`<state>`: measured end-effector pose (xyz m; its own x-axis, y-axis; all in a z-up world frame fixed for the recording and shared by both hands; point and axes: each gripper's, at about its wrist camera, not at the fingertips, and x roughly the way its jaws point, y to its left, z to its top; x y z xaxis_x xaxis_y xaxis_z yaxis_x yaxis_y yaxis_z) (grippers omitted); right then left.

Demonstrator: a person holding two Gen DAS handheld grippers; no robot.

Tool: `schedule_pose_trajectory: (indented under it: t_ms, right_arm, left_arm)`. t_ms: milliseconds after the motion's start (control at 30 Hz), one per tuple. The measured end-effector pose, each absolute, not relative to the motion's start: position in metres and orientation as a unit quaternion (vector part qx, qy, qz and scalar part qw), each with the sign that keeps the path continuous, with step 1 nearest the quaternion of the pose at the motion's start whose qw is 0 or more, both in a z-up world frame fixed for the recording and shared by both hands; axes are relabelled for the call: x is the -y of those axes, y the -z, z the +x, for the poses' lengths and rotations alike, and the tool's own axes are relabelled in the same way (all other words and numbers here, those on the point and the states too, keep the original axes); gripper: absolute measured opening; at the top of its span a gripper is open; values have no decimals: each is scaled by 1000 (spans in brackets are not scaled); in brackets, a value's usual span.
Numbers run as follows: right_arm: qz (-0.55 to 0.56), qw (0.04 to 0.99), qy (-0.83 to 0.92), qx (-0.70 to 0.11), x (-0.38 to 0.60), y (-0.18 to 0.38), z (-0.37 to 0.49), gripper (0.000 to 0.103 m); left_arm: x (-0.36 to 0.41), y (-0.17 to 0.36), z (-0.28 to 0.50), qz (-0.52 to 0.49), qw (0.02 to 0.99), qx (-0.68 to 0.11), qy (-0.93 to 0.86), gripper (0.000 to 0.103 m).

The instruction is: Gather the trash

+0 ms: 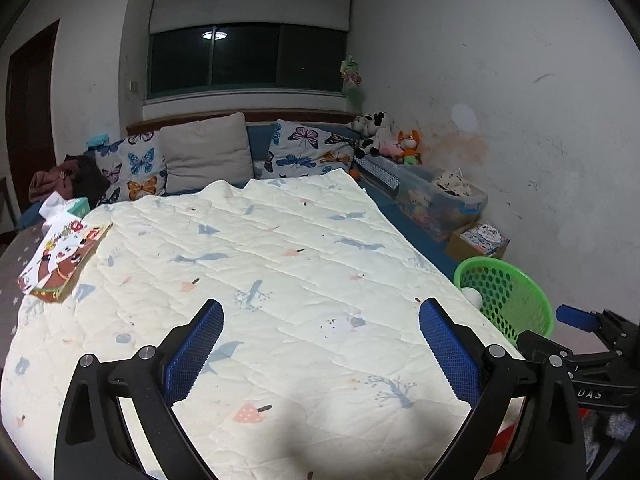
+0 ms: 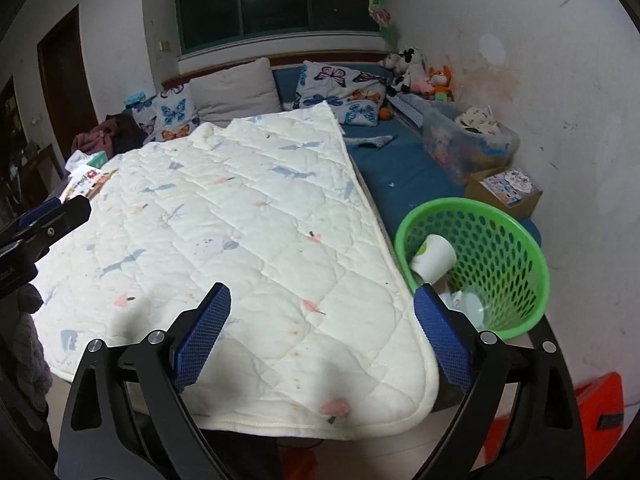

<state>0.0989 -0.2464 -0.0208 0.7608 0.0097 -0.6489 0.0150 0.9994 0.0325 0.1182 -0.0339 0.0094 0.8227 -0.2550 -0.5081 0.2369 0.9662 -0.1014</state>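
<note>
Left wrist view: the left gripper (image 1: 320, 320) tilts down over the quilt (image 1: 248, 248), jaws wide and empty. The right gripper (image 2: 322, 308) does likewise. The basket (image 2: 516, 248), holding a paper cup (image 2: 434, 258), stands just right of it, beside the bed (image 2: 404, 172).

A dark window (image 1: 246, 60) sat in the far wall, a ceiling lamp's reflection (image 1: 214, 35) glowing in its glass (night outside, it seemed). Above the window hung a white roller blind (image 1: 251, 7). Left of it stood a brown door (image 1: 30, 120). Right of it ran a scuffed white wall (image 1: 500, 100). Below the window stretched a wooden headboard (image 1: 240, 116).
</note>
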Motion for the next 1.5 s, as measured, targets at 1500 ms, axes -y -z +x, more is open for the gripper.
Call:
schedule_pose_trajectory:
  t_ms: [1500]
  right_arm:
    - [23,951,13,-309,246,28,82,99]
  left_arm:
    - [31,-5,99,-26,964,-251,85,96]
